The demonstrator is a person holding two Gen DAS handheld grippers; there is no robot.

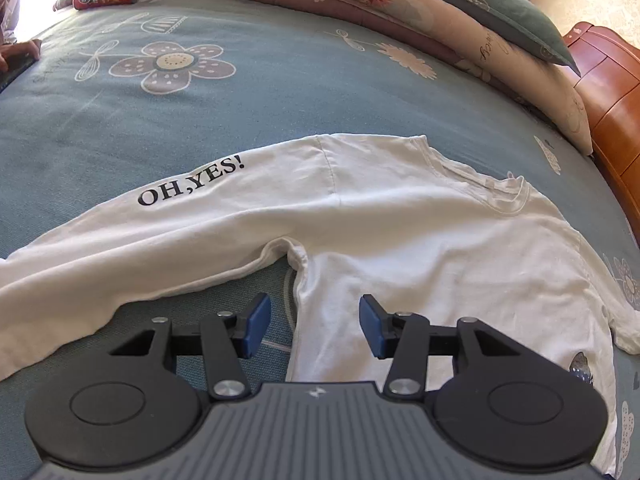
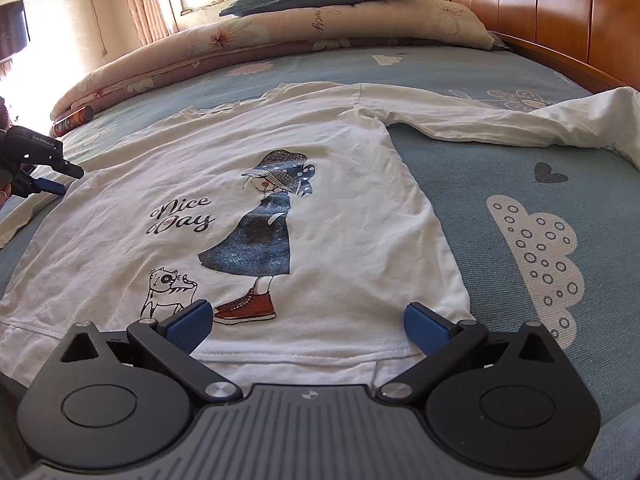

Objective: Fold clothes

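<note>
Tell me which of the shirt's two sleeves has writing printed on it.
The sleeve stretched out flat near the left gripper; it reads "OH,YES!". The other sleeve, lying toward the wooden headboard, shows plain white with its end rumpled.

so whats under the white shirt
The white shirt lies spread flat on the blue floral bedsheet, which shows all around it. Whatever lies directly beneath the fabric is covered; no bulge hints at anything but sheet.

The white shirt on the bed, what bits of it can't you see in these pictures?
- Left wrist view: white shirt hem and left cuff, cut off by the frame edge and left gripper.
- Right wrist view: hem middle, hidden behind right gripper; right cuff, cut off at the edge.
</note>
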